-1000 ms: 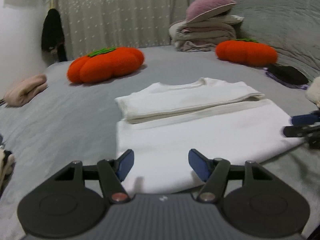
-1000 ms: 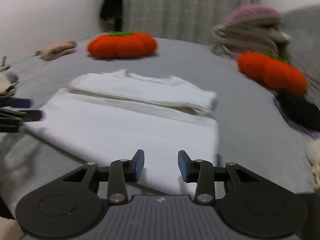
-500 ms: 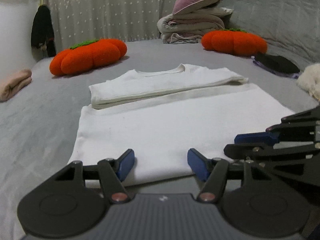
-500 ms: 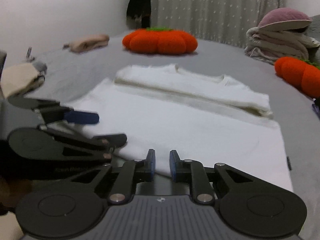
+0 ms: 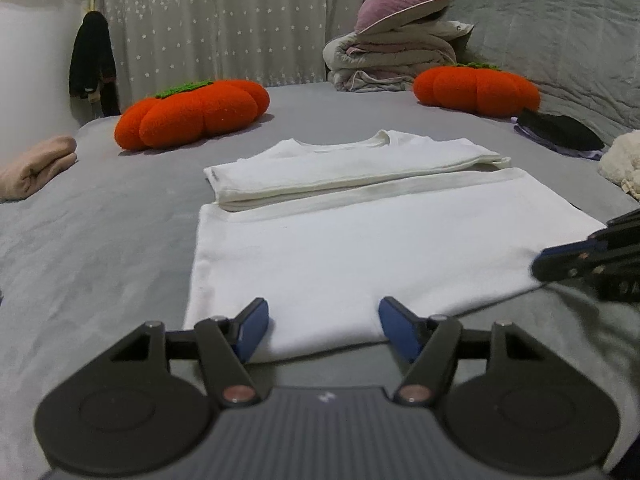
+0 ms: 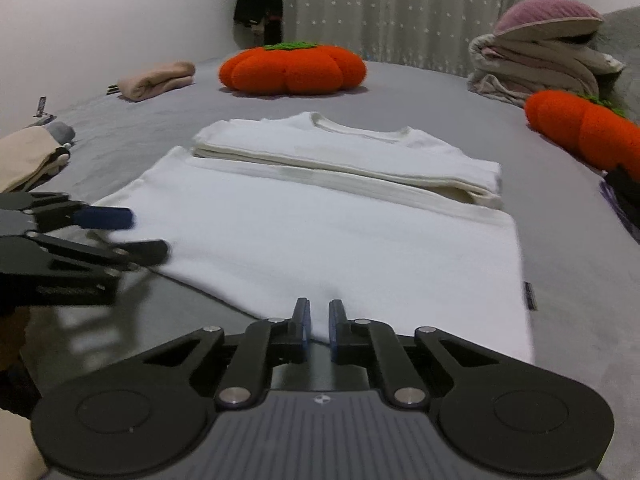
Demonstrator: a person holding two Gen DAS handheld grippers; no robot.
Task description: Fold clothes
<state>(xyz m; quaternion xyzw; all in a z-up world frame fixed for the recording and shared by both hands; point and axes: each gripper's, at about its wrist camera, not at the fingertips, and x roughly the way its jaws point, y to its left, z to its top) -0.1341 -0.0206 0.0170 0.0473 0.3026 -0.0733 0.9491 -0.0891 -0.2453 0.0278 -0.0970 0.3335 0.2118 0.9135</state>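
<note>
Shirt (image 5: 360, 256), white, flat on grey bed (image 5: 100, 240), about mid-bed, collar end away from both cameras. Already folded in part: sides tucked in to a neat rectangle, upper part doubled into a thicker band across the far end, round neckline showing on top. Lower panel smooth, nearly creaseless, with a faint greyish strip just below the band. Small dark label on the right side seam near the hem. Near hem straight, facing both tongs.

Left tongs (image 5: 324, 320) wide, blue pads over the hem near its left corner, cloth between them but not pinched. Right tongs (image 6: 320, 318) just closed to a narrow slit, nipping the hem toward the right corner, slight pucker ahead of the tips.

Two orange pumpkin cushions beyond: one (image 5: 192, 112) behind left, other (image 5: 476, 90) behind right, both well apart from the white cloth. Stack of bedding (image 5: 392, 60) at the far edge.
</note>
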